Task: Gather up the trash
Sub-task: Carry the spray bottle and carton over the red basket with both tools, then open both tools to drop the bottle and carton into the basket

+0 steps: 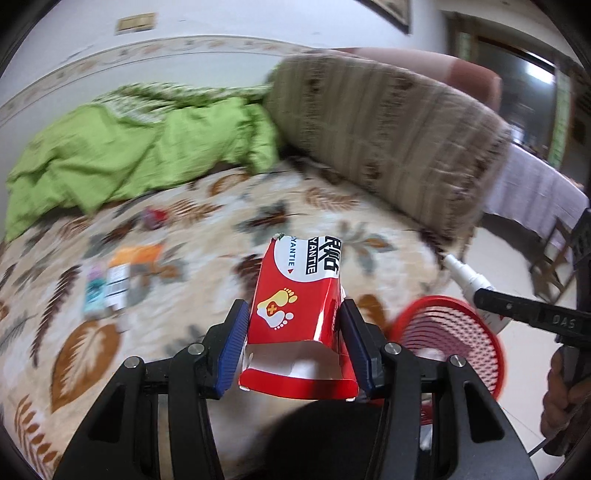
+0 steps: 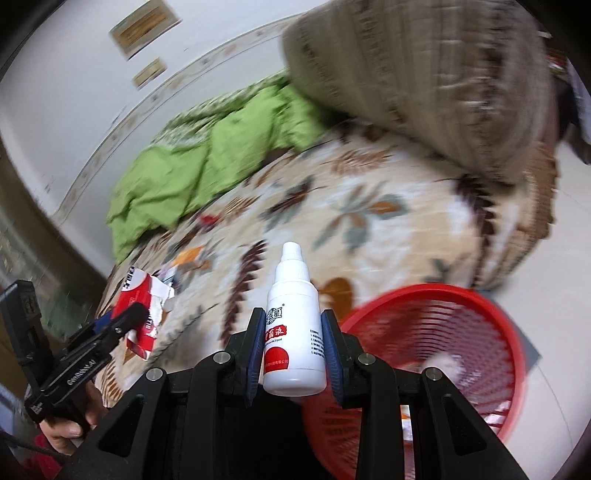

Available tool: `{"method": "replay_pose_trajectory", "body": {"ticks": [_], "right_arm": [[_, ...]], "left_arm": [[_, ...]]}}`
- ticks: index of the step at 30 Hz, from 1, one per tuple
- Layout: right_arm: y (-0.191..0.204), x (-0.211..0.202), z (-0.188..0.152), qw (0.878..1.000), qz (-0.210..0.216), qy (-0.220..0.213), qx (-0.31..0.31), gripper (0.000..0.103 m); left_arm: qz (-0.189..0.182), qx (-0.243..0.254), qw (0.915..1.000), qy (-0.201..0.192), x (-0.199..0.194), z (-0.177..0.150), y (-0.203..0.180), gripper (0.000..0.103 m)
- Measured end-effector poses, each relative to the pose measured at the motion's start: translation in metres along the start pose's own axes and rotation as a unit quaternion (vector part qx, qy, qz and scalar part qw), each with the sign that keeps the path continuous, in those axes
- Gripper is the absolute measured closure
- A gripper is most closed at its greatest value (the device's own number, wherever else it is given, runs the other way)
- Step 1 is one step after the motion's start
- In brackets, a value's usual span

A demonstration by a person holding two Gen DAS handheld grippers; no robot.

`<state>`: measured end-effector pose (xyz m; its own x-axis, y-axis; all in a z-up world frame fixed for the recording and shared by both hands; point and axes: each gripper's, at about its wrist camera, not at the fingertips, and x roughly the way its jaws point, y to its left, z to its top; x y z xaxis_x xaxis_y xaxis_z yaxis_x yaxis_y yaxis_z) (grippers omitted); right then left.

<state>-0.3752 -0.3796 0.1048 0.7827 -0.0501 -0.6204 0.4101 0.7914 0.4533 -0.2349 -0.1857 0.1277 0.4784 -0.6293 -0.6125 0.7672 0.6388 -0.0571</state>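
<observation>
The red carton is glossy printed cardboard, torn at its far end, its inside matt white; the white bottle is smooth, shiny plastic; the red basket, just beside the bed, is slatted plastic; the bed's leaf-patterned cover looks like soft matt cloth; the green quilt on it is crumpled fabric.

A bed with a leaf-print sheet fills the room; a green blanket is bunched up by the white wall; a big brown striped pillow sits at one end; the floor is pale and shiny; small frames hang high up.
</observation>
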Motion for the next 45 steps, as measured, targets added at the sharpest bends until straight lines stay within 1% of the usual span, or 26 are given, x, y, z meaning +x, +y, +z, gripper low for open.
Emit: {"method": "replay_pose_trajectory", "body": {"ticks": [4, 6, 9, 14, 24, 28, 30, 31, 32, 33, 38, 41, 43, 45], "right_arm": [[-0.024, -0.022, -0.003, 1.0, -0.021, -0.011, 0.019, 0.071], [-0.034, -0.03, -0.005, 0.999, -0.029, -0.016, 0.028, 0.071], [-0.047, -0.038, -0.008, 0.998, -0.038, -0.019, 0.04, 0.071], [-0.062, -0.037, -0.011, 0.997, -0.043, -0.018, 0.06, 0.071], [-0.072, -0.032, -0.014, 0.996, -0.045, -0.013, 0.07, 0.071], [-0.075, -0.03, -0.015, 0.996, -0.049, -0.01, 0.072, 0.071], [-0.079, -0.028, -0.016, 0.996, -0.054, -0.007, 0.077, 0.071], [-0.08, -0.028, -0.016, 0.995, -0.055, -0.006, 0.079, 0.07], [-0.081, -0.028, -0.016, 0.995, -0.056, -0.005, 0.08, 0.069], [-0.081, -0.028, -0.016, 0.995, -0.057, -0.005, 0.079, 0.068], [-0.077, -0.033, -0.011, 0.995, -0.069, -0.016, 0.066, 0.067], [-0.073, -0.032, -0.008, 0.996, -0.065, -0.018, 0.061, 0.065], [-0.068, -0.029, -0.007, 0.996, -0.061, -0.015, 0.056, 0.062], [-0.062, -0.025, -0.006, 0.997, -0.057, -0.011, 0.049, 0.061]], "left_arm": [[-0.044, 0.019, 0.9988, 0.013, 0.01, 0.006, -0.037, 0.053], [-0.06, 0.025, 0.9976, 0.022, 0.014, 0.006, -0.051, 0.053], [-0.08, 0.036, 0.9954, 0.038, 0.023, 0.005, -0.072, 0.053], [-0.1, 0.046, 0.9922, 0.059, 0.033, 0.002, -0.091, 0.053], [-0.116, 0.04, 0.9879, 0.095, 0.056, -0.001, -0.103, 0.052], [-0.136, 0.045, 0.9837, 0.109, 0.064, -0.004, -0.112, 0.051], [-0.147, 0.051, 0.9811, 0.115, 0.067, -0.006, -0.117, 0.044], [-0.148, 0.052, 0.9807, 0.117, 0.068, -0.006, -0.119, 0.039], [-0.148, 0.052, 0.9806, 0.118, 0.068, -0.007, -0.12, 0.035], [-0.15, 0.051, 0.9803, 0.117, 0.068, -0.007, -0.12, 0.035], [-0.154, 0.038, 0.9804, 0.117, 0.065, -0.006, -0.114, 0.035], [-0.147, 0.029, 0.9821, 0.114, 0.062, -0.005, -0.106, 0.035], [-0.142, 0.023, 0.9832, 0.112, 0.06, -0.004, -0.099, 0.035], [-0.135, 0.014, 0.985, 0.107, 0.056, -0.003, -0.089, 0.035]]}}
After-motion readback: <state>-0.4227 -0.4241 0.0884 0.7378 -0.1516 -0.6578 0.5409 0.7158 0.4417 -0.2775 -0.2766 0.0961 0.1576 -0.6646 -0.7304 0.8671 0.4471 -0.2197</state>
